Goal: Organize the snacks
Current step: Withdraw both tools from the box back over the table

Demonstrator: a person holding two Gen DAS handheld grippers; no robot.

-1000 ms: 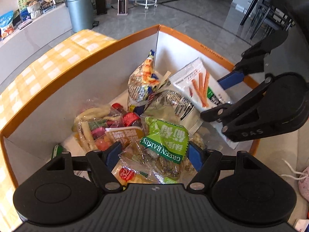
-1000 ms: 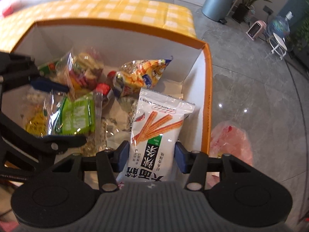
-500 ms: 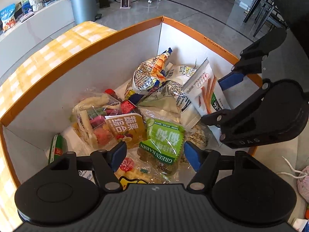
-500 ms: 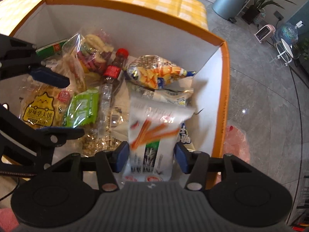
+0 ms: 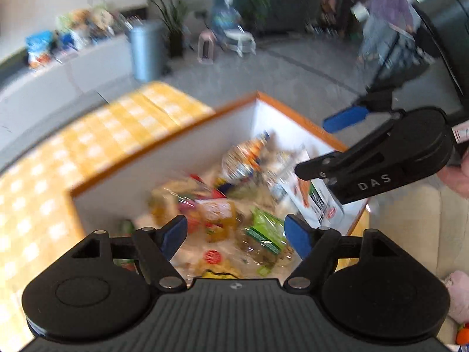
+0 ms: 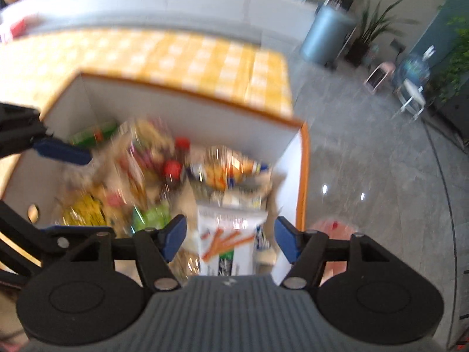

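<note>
Both frames blurred; left gripper (image 5: pixel 236 231) jaws just opened wider, empty above the green raisin packet (image 5: pixel 265 230); right gripper (image 6: pixel 230 236) jaws just opened, pads clear of the white stick-snack bag (image 6: pixel 227 240) lying in the orange-rimmed box (image 6: pixel 303 176).

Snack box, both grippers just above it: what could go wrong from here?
1. The white stick-snack packet leans against the box wall rather than lying flat; it may slump or slide. The right gripper, whose jaws have just been opening, no longer presses it.
2. The two grippers hang close together over one corner; the left gripper could clip the right one on the next reach.
3. Packets lie piled loosely around the red-capped bottle; a pull may drag neighbours.
</note>
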